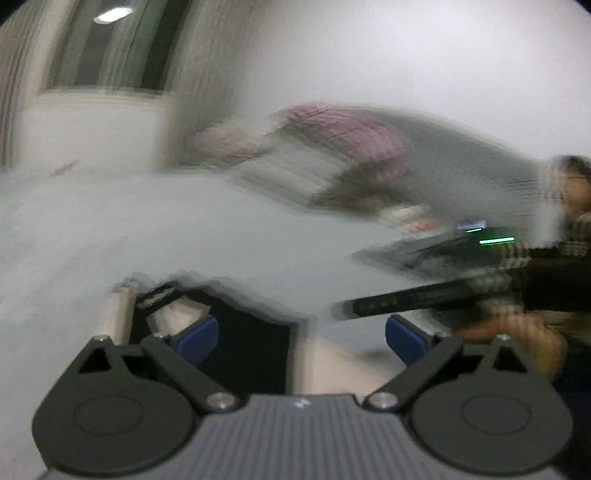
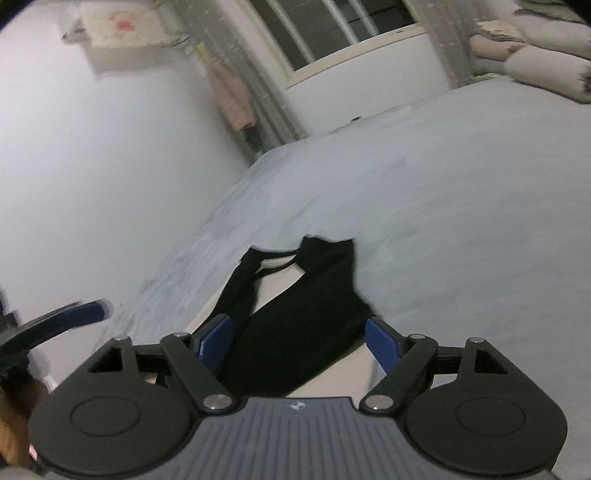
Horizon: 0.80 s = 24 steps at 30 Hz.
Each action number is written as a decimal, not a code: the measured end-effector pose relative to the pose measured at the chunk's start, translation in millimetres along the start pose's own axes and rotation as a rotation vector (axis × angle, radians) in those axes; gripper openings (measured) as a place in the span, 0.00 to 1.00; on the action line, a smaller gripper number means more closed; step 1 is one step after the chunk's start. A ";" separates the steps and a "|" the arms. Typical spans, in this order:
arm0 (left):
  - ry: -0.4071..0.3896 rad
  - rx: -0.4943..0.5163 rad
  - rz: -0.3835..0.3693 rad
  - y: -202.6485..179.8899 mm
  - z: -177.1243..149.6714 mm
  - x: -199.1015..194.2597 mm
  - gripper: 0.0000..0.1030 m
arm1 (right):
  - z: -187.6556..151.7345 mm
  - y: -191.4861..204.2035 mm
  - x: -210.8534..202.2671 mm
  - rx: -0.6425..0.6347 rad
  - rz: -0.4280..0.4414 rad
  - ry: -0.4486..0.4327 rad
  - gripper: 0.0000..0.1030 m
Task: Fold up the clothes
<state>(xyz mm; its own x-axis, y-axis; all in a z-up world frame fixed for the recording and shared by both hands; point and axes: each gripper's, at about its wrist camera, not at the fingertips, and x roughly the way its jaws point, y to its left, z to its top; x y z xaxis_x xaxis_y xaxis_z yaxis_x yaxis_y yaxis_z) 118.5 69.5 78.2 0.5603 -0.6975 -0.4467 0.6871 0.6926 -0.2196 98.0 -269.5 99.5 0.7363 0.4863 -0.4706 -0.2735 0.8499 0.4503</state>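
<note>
Clearly, both grippers are being held with their blue pads spread wide apart, and nothing is being gripped by either. The left gripper (image 1: 301,334) is being shown over a pale grey bed sheet (image 1: 147,236), and the black garment (image 1: 251,332) is being seen between and just beyond its fingers, partly lying over something cream-coloured; the heavy blur is keeping its shape from being read in this view.

By the right wrist camera the same garment (image 2: 295,314) is being rendered far more sharply: it is lying on the sheet (image 2: 461,192) directly ahead of the right gripper (image 2: 297,341), with a neck opening and strap-like edges at its far end and pale cream cloth (image 2: 279,280) showing through the opening and beside it. Whether either pad is touching the fabric cannot be told.

Only in the left view is a blurred heap of pink and brown clothing (image 1: 343,147) being shown at the far side of the bed, along with a person (image 1: 570,192) at the right edge and the other gripper's dark body with a green light (image 1: 495,242).

Only in the right view are the window (image 2: 332,33), the curtain (image 2: 258,85), a pinkish cloth hanging beside it (image 2: 232,96) and rolled bedding (image 2: 535,59) at the upper right being shown. A blue-tipped finger (image 2: 94,308) of the left tool is being caught at the left edge there.
</note>
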 end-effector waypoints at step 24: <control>0.274 0.263 0.288 45.8 -41.6 -22.4 0.63 | 39.5 54.2 87.7 -0.003 0.152 0.164 0.77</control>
<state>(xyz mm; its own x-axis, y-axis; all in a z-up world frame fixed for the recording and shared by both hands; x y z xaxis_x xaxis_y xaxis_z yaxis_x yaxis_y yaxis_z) 118.2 124.5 42.1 0.6269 -0.3851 -0.6772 0.6352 0.7560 0.1580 172.3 -188.7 112.5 0.5759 0.6348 -0.5152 -0.3757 0.7652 0.5229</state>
